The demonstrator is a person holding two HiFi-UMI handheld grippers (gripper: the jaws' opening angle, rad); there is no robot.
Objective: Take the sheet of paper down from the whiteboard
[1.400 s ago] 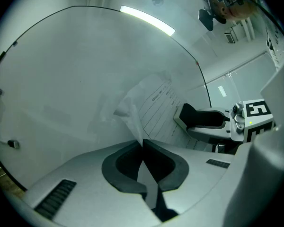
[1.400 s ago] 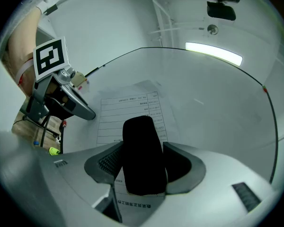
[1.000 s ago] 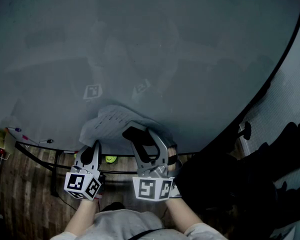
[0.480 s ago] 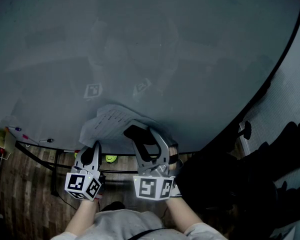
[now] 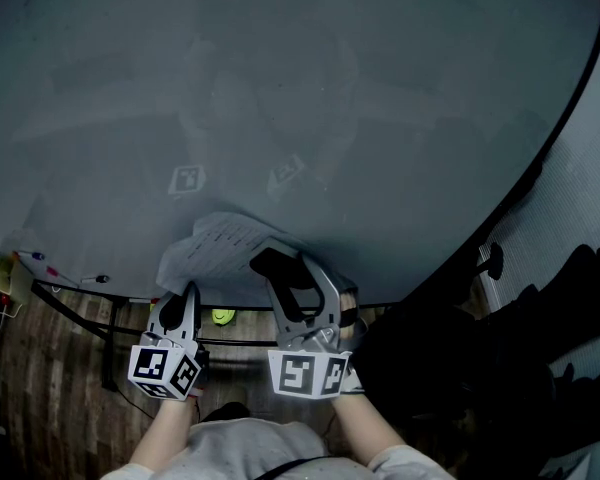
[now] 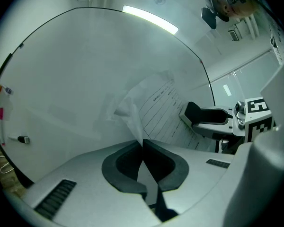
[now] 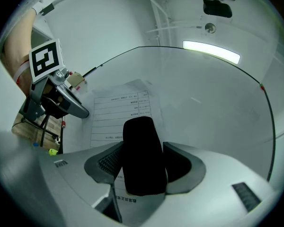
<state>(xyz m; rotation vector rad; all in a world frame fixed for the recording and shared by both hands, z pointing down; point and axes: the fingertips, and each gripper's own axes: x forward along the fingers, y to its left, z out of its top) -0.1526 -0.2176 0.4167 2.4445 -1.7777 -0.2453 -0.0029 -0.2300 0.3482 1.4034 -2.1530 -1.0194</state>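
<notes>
The printed sheet of paper [image 5: 223, 240] hangs crumpled in front of the grey whiteboard [image 5: 310, 98]. My left gripper [image 5: 184, 302] is shut on the sheet's edge [image 6: 141, 126], and the paper bunches up just beyond the pads. To its right my right gripper [image 5: 292, 276] points level at the board. A black oblong block [image 7: 142, 155] fills the gap between its jaws, and the printed sheet [image 7: 120, 112] runs under that block into the jaws. From the left gripper view the right gripper [image 6: 195, 114] shows beside the sheet.
The whiteboard's dark frame [image 5: 555, 138] curves down at the right. Markers [image 5: 32, 259] lie on the board's tray at lower left. A wooden floor [image 5: 40, 388] and the stand's rails with a small green thing [image 5: 220, 317] lie below. A dark shape [image 5: 540, 338] stands at the right.
</notes>
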